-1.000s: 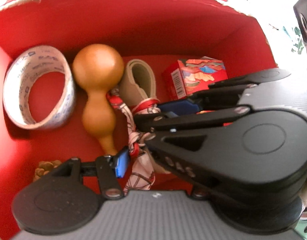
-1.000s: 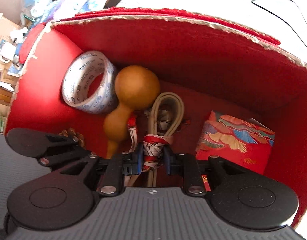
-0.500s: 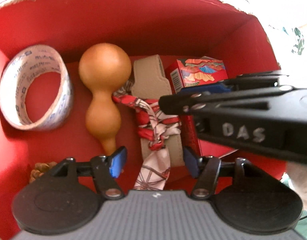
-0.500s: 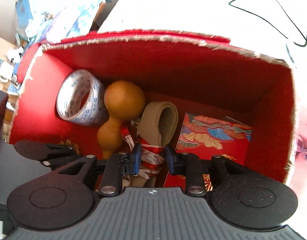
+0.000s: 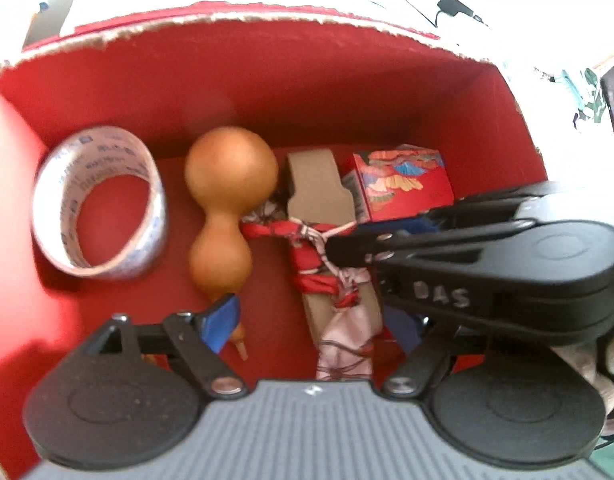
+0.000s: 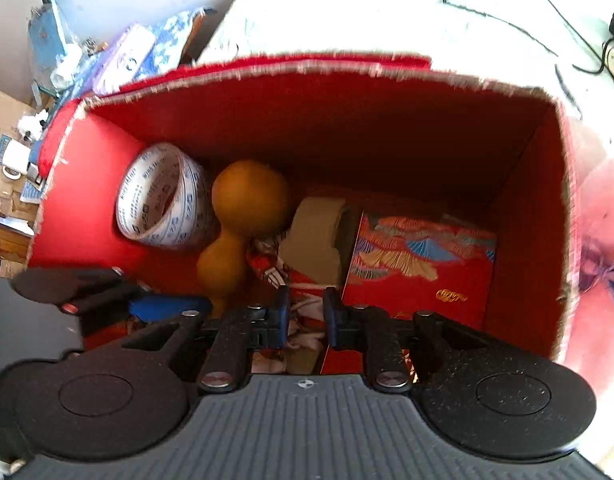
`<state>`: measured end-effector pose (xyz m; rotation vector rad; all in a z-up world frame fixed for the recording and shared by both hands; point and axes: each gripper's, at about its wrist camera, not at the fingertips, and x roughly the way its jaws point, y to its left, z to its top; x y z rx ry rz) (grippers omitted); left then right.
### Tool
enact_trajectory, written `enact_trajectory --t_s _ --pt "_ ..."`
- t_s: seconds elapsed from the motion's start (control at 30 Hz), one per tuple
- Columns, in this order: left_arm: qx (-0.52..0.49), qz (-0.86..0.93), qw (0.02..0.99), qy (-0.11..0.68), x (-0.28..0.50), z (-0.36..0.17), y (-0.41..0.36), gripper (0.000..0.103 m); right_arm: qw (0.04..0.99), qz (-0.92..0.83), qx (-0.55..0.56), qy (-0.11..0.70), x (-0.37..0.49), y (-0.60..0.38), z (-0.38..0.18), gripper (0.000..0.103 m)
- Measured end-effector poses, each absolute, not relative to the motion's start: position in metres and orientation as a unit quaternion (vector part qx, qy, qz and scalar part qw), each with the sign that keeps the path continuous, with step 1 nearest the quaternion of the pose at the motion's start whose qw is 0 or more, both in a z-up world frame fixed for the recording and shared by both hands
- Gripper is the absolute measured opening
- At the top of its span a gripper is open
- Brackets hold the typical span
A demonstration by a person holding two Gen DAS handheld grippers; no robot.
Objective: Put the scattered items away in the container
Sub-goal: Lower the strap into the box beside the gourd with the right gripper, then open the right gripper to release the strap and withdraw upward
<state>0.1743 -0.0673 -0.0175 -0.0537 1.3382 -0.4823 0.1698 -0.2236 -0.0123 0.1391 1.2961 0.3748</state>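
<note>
Scarf-tied beige strap (image 5: 331,248) lies on the floor of the red box (image 5: 267,92), the latest of the scattered items to go in. Using the wooden gourd (image 5: 227,208) as the landmark: the strap sits just to its right, the roll of printed tape (image 5: 99,204) stands on edge to its left, and the patterned red carton (image 5: 403,184) is beyond the strap, further right.

The left tool (image 5: 307,320) hangs over the strap's near end with its jaws opening; the scarf tail lies between the pads but they do not touch it. The right tool (image 6: 305,316) is closing, its pads narrow, with scarf fabric seen in the gap below; contact cannot be confirmed, so I judge it not gripping.

By the look of it, four items are already inside. Outside the box only cables and clutter show, so whether anything remains to collect cannot be told. What's left seems to be lifting both tools clear.
</note>
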Motion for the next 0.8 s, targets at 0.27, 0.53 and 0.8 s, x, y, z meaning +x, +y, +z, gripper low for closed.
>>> enact_trajectory --t_s 0.27,0.53,0.8 --pt "-0.020 -0.204 0.768 0.607 0.175 -0.011 -0.051 0.079 0.767 0.184 0.075 0.610 0.174 -0.210 -0.016 0.019" --pt "-0.018 -0.196 0.782 0.591 0.172 -0.012 -0.056 0.087 0.761 0.176 0.087 0.618 0.165 -0.224 -0.006 0.023" --pt "0.026 -0.188 0.797 0.573 0.163 -0.002 -0.060 0.087 0.743 0.164 0.137 0.634 0.165 -0.234 -0.021 0.029"
